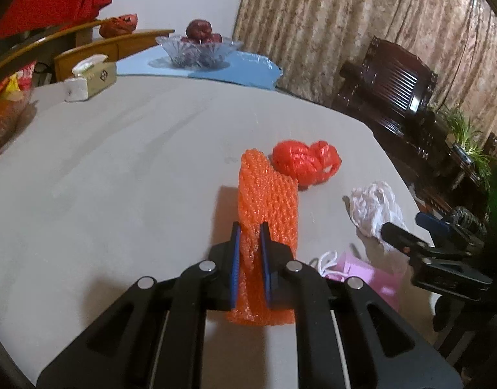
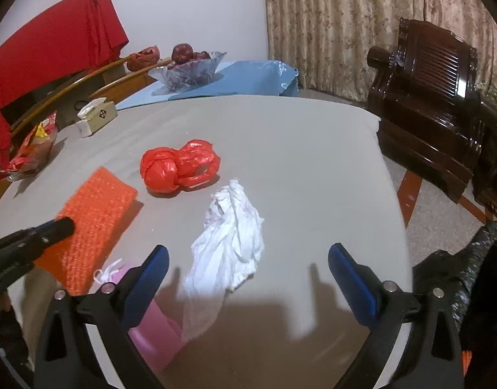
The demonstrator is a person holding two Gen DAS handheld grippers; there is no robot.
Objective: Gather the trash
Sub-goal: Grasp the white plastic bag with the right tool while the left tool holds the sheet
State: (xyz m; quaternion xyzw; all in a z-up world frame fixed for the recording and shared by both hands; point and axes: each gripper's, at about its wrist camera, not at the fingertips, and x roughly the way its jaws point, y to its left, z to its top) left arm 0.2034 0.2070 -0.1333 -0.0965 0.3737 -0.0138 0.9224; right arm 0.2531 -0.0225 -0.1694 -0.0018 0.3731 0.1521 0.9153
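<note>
Grey table (image 2: 313, 149), red bag (image 2: 179, 168), white bag (image 2: 232, 227), tissue box (image 2: 96, 116), glass bowl (image 2: 187, 71)

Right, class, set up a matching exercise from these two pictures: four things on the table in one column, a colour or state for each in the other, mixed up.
Things:
1. foam net
2. red plastic bag
3. white plastic bag
4. glass bowl

States:
A. crumpled, lying between the open fingers of the right gripper
B. holds dark red fruit
C. knotted into a ball
D. pinched by the left gripper

Pairs: 1-D, 2-C, 3-A, 4-B
</note>
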